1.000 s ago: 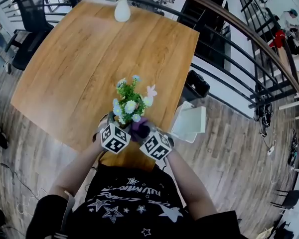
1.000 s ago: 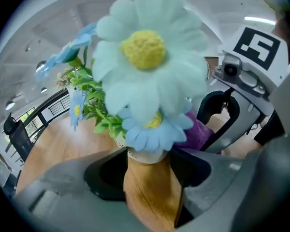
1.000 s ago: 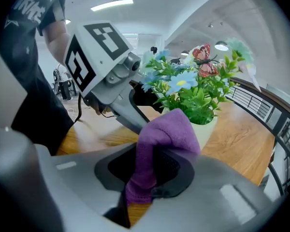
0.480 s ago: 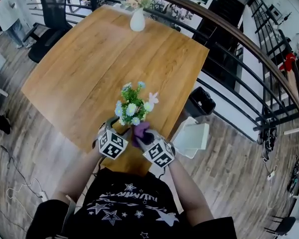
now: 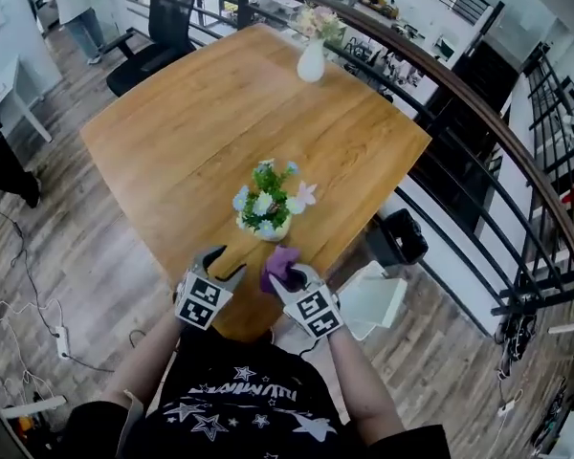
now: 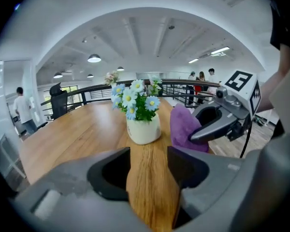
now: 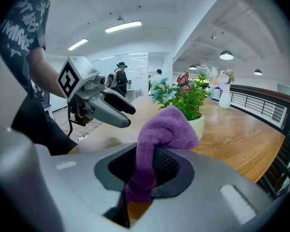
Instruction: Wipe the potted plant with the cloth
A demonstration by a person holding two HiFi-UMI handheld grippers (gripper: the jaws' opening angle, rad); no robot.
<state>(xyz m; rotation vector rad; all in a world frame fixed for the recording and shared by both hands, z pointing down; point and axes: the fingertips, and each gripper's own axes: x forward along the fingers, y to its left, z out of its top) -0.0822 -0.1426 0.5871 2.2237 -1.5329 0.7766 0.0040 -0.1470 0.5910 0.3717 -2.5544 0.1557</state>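
Observation:
The potted plant, blue and white flowers in a white pot, stands free near the wooden table's front edge. My left gripper is open just short of the pot, to its left. Its jaws have just been closing a little, with only bare tabletop between them in the left gripper view. My right gripper is shut on the purple cloth, which bunches up above its jaws. The cloth hangs just in front of the pot and I see no contact with it. The left gripper view shows the cloth beside the pot.
A white vase of flowers stands at the table's far edge. A curved black railing runs along the right. A black bin and a white box sit on the floor at right. An office chair and people are at far left.
Both grippers have drawn back from the plant toward the person and risen slightly. The left gripper has come away from the pot's side. The cloth stays in the right gripper.

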